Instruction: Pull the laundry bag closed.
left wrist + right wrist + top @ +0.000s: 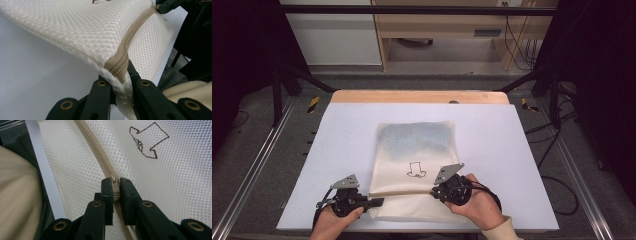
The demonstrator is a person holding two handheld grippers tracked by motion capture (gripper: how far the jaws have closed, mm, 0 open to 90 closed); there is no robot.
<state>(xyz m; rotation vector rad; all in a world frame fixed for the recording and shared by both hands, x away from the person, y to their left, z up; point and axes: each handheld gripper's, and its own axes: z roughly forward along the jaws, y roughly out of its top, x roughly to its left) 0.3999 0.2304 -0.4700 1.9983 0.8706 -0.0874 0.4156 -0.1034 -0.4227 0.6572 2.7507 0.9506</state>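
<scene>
A white tabletop takes up the middle of the high view, with a strip of bare wood along its far edge and grey floor with metal rails to the left and right. Dark frame legs stand beyond both far corners, and black cables trail over the floor on the right. Wide bare surface lies to the left, to the right and on the far side of the one thing on it.

That thing is a cream mesh bag, lying flat at the near middle of the tabletop, its near end close to the near edge. A small dark outline drawing sits on its top face. A tan zipper runs left to right across the bag near its near end.

The left gripper, held by a hand at the near left, has its fingers closed on the bag's left edge at the zipper's end, lifting that corner off the surface. The right gripper, held at the near right, has its fingers closed on the zipper pull.
</scene>
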